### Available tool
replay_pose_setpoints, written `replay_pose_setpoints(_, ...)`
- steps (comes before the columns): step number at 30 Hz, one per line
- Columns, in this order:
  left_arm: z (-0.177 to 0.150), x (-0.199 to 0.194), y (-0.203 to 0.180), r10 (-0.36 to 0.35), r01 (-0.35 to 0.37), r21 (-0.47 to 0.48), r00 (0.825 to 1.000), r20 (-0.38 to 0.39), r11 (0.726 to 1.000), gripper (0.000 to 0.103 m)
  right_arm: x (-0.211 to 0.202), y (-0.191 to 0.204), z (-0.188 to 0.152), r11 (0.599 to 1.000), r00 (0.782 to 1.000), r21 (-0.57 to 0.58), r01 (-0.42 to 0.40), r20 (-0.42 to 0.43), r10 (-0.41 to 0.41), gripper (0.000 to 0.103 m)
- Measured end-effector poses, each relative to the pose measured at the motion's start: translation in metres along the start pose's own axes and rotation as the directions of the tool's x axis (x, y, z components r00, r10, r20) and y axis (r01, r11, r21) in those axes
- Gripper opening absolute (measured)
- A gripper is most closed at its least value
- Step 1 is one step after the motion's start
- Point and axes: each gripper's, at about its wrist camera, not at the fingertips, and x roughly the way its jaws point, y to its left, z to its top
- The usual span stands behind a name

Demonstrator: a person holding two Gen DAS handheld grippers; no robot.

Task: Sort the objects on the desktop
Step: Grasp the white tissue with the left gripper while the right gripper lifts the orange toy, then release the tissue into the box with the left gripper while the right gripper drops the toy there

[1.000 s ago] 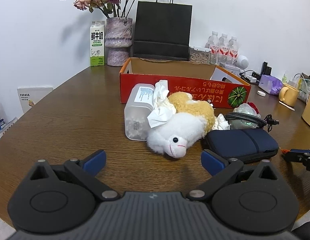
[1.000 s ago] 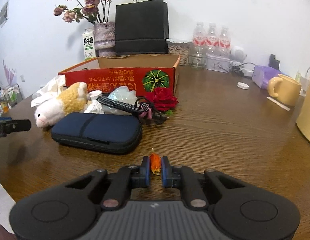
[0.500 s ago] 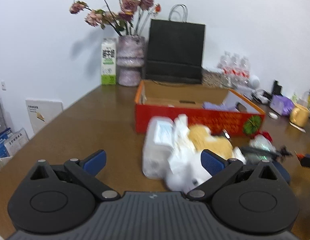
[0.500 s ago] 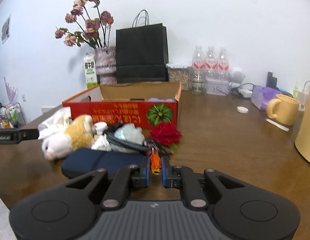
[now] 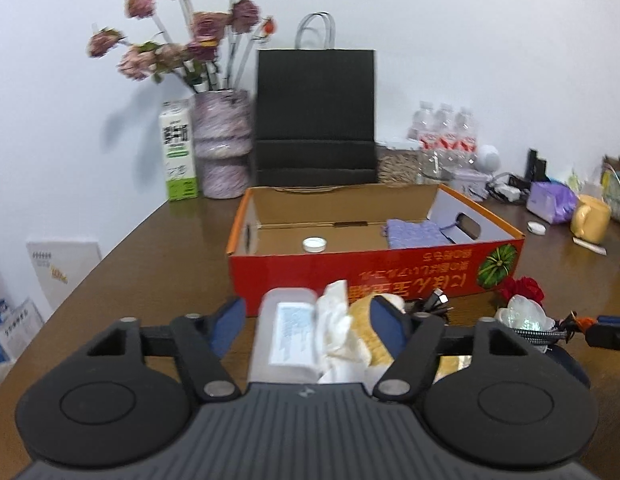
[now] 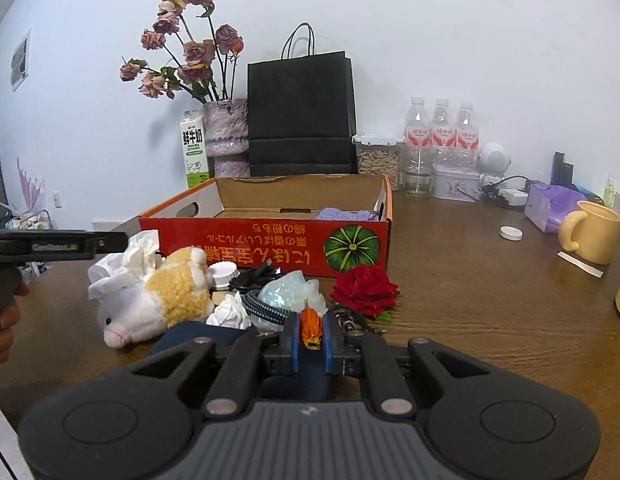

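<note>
Lower centre, both views: my left gripper (image 5: 306, 322) closing, translucent plastic tissue box (image 5: 288, 340) between jaws, contact unclear; my right gripper (image 6: 311, 336) pinches small orange dried flower (image 6: 311, 326).

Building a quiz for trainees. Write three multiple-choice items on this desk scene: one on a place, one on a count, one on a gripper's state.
1. Where does the white cap lie?
A. inside the red box
B. on the black bag
C. in the yellow mug

2. How many water bottles stand by the wall?
A. one
B. three
C. five

3. What is the right gripper doing?
A. standing open and empty
B. shut on a small orange object
C. shut on the red rose

Key: 1 A, the cap rests on the box floor; 2 B, three red-labelled bottles side by side; 3 B, the pads pinch the orange object.
</note>
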Motion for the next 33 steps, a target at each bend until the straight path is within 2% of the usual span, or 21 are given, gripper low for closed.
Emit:
replay_pose_setpoints(4,0.001,0.017,-0.009,-0.002,0.003,0.024,0.999,-0.042,1.000,0.033,0.002,0.000,0.003,1.000,1.000,0.006,0.003,0.004,-0.003,0.010)
replay_pose_setpoints(6,0.000,0.020,-0.012,0.012,-0.011,0.040,0.999,-0.041,0.999,0.025,0.003,0.001,0.004,1.000,1.000,0.005,0.004,0.006,-0.004,0.010)
replay_pose_setpoints(8,-0.001,0.020,-0.014,0.008,-0.006,0.045,0.999,-0.043,0.999,0.008,0.004,0.001,0.006,1.000,1.000,0.003,0.003,0.007,-0.003,0.010)
replay_pose_setpoints(11,-0.001,0.019,-0.013,-0.015,0.017,0.044,0.999,-0.048,0.999,0.004,0.005,0.001,0.008,1.000,1.000,0.002,0.003,0.007,-0.003,0.010)
replay_pose_setpoints(22,0.009,0.007,-0.006,-0.028,0.028,0.011,1.000,0.010,1.000,0.003,0.010,0.005,0.018,1.000,1.000,-0.003,-0.008,0.028,0.009,0.010)
replay_pose_setpoints(26,0.025,0.004,-0.003,-0.037,0.037,0.001,0.998,0.057,0.999,0.003,0.015,0.009,0.029,1.000,0.999,-0.013,-0.006,0.046,0.007,0.010)
replay_pose_setpoints(33,0.063,0.015,0.002,-0.046,0.050,-0.022,0.989,0.138,0.999,0.003,0.038,0.013,0.068,1.000,0.995,-0.010,-0.004,0.098,0.005,0.010)
